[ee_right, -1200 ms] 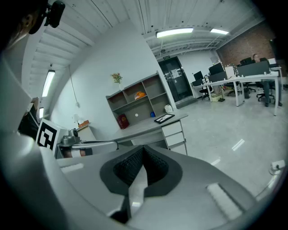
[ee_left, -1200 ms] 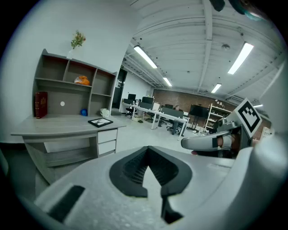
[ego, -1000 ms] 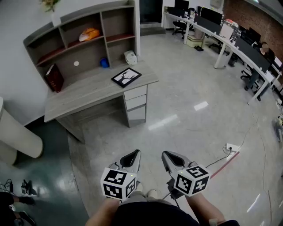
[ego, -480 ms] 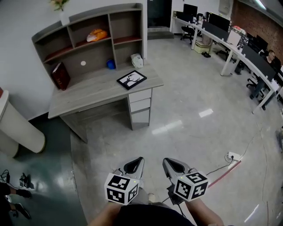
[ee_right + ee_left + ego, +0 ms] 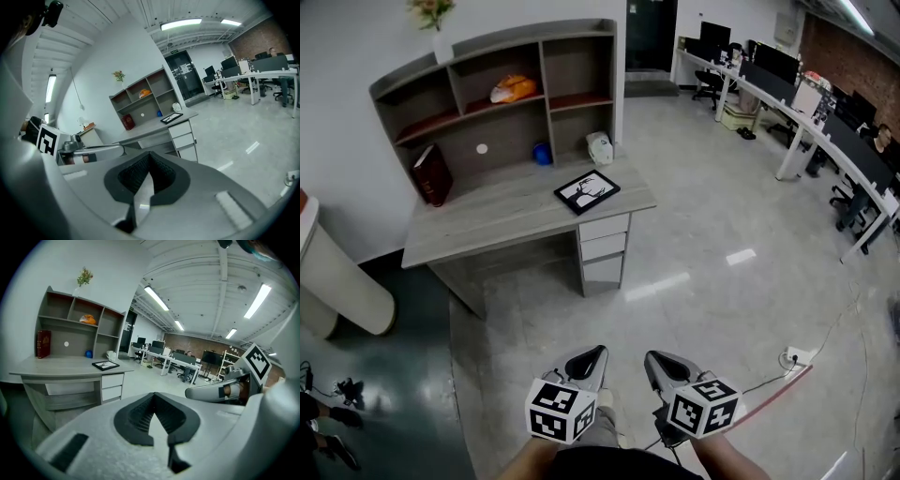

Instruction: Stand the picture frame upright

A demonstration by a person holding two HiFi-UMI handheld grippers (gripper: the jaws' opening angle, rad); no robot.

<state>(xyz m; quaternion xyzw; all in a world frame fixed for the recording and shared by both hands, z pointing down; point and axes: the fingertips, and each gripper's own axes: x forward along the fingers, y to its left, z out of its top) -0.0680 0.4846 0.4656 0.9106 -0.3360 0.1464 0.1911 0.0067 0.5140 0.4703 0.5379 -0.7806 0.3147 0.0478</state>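
Both clenched and empty: left gripper (image 5: 585, 362), right gripper (image 5: 662, 366). Step closer and open them, then tip up the picture frame (image 5: 587, 190) lying flat by the right edge of the desk (image 5: 487, 217).

Left gripper (image 5: 592, 355), at 7 o'clock, and right gripper (image 5: 655, 360), at 5 o'clock: grey rounded shells, black ribbed pads (image 5: 139, 416), each topped by a white cube (image 5: 561, 411) with black square markers. Dark garment (image 5: 609, 465) at 6 o'clock.
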